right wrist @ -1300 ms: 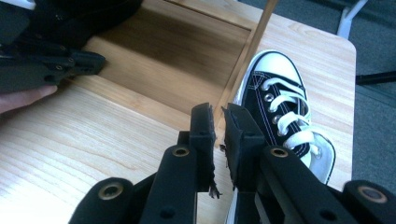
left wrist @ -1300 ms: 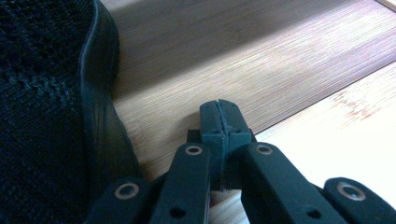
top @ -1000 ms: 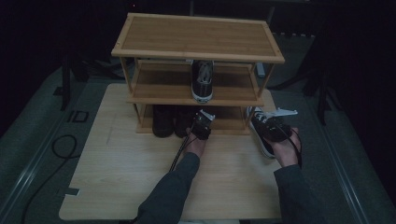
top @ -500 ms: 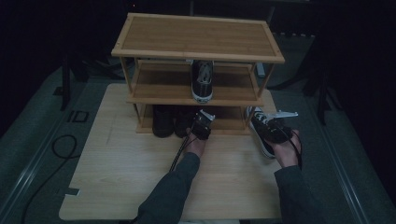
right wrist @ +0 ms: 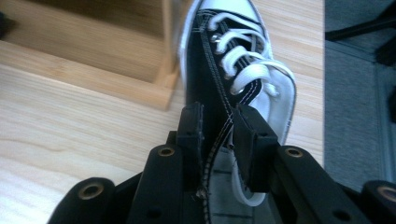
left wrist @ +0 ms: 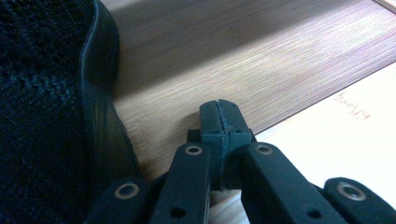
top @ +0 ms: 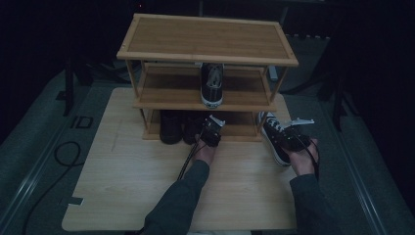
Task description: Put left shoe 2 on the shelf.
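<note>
It looked like a recording setup in a lab or studio rather than a lived-in home. A pale wooden board [top: 122, 196] served as the work surface, laid over grey carpet [top: 34, 161], with a loose black cable [top: 63, 154] curling beside it. On the board stood a bamboo shoe rack [top: 208, 36] holding dark shoes (the one homely touch). Black stands [top: 68, 88] rose at the sides, and everything beyond was dark.
</note>
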Motion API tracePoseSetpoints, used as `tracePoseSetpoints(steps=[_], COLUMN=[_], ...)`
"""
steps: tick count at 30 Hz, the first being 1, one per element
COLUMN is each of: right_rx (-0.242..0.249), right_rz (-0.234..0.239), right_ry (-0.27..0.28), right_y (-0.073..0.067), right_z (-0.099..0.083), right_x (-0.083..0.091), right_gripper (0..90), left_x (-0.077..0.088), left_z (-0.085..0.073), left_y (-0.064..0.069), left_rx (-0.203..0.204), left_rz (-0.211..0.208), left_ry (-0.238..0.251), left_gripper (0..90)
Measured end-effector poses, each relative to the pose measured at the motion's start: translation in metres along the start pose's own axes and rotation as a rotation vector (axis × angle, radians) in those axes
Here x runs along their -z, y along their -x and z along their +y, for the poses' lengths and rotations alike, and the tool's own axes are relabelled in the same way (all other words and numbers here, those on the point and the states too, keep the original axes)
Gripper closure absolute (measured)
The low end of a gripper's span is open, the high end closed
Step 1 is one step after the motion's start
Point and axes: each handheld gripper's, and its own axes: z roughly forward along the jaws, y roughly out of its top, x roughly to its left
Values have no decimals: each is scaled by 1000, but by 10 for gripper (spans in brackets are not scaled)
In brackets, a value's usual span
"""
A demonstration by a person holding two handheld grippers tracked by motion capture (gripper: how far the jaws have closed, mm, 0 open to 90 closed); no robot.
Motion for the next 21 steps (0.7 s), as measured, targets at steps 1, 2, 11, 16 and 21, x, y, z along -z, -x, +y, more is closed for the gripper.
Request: tracePoseSetpoints(steps=[1, 2, 11, 16, 21], right_rx=[-5, -16, -99, -121, -118], right_rz=[5, 12, 40, 38, 25], right_ry=[1, 3, -17, -17, -27], right_y=[1, 3, 15, 16, 14], right_z=[0, 1, 2, 2, 3], right_x=[0, -1, -8, -8, -8], right_gripper=[734, 735, 711, 693, 673], left_x=[0, 0, 0, 0, 0], left_z=[0, 0, 0, 0, 0], left_y=[0, 0, 0, 0, 0], left_rx=[0, -1, -2, -3, -3], left_rz=[0, 0, -1, 1, 1], left_ry=[0, 0, 1, 1, 0], left_gripper=[900, 900, 900, 900, 900])
